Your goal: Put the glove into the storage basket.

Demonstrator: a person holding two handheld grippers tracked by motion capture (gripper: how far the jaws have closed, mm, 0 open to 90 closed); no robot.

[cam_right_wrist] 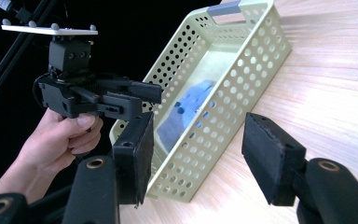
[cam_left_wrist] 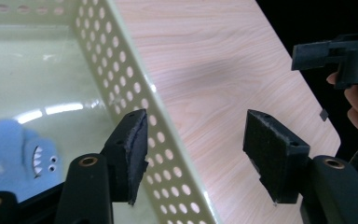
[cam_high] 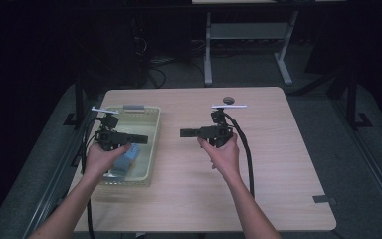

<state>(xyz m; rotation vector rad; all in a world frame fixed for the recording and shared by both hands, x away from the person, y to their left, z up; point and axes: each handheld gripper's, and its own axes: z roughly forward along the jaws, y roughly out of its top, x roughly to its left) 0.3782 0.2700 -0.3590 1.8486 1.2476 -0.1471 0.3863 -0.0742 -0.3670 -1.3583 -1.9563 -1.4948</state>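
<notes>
A blue plush shark toy point(cam_left_wrist: 16, 156) lies in the near end of a pale green perforated plastic basket point(cam_high: 151, 144), directly beneath the empty, half-open left tool point(cam_high: 140, 139), while the empty, half-open right tool point(cam_high: 185, 133) hovers over the wooden worktop point(cam_high: 278, 164).

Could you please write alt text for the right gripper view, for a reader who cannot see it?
A pale green perforated basket holding a blue shark plush toy sits on a light wooden table, seen between the open black jaws of the right gripper. At left, a hand holds the left gripper over the basket's near end.
</notes>
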